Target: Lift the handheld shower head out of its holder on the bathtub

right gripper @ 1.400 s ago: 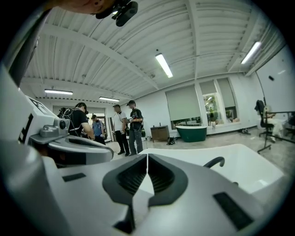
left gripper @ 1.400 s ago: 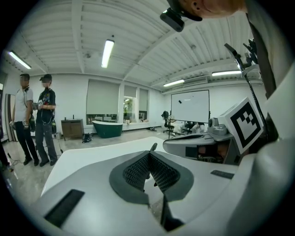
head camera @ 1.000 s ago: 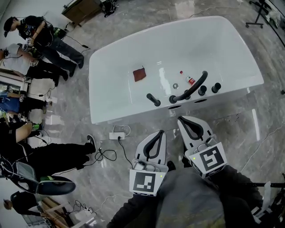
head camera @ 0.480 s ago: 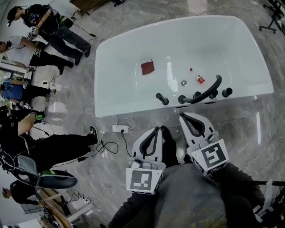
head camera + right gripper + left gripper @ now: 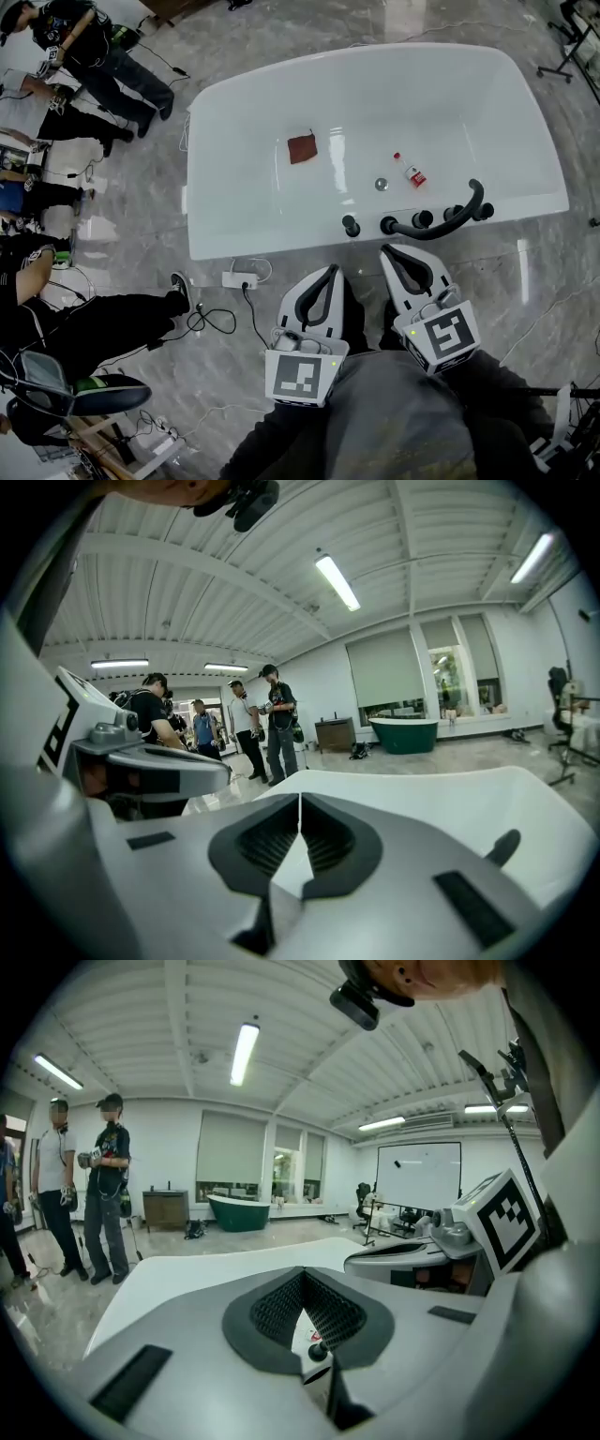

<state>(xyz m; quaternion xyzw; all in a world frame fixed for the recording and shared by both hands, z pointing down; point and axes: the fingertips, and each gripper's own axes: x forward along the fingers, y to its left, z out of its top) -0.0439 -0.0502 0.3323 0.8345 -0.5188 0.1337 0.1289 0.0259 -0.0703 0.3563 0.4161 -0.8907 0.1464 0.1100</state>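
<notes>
The white bathtub [image 5: 244,122] stands just ahead of me. On its near rim lies the black handheld shower head [image 5: 448,217], curved, among several black knobs [image 5: 351,226]. My left gripper [image 5: 330,273] is shut and holds nothing; it hangs over the floor short of the rim. My right gripper [image 5: 389,251] is also shut and empty, close below the knob row and left of the shower head. In the left gripper view the pads [image 5: 323,1312] meet at the tip, and a black knob [image 5: 319,1351] shows below them. A black handle [image 5: 506,846] shows at the right of the right gripper view.
Inside the tub lie a brown cloth [image 5: 302,148], a small bottle with a red label [image 5: 413,172] and the drain [image 5: 381,185]. A white power strip [image 5: 240,278] with cables lies on the marble floor by the tub's near left. Several people [image 5: 84,56] stand and sit at left.
Both grippers have moved forward toward the tub's near rim, still shut and empty. The shower head has not moved in its holder.
</notes>
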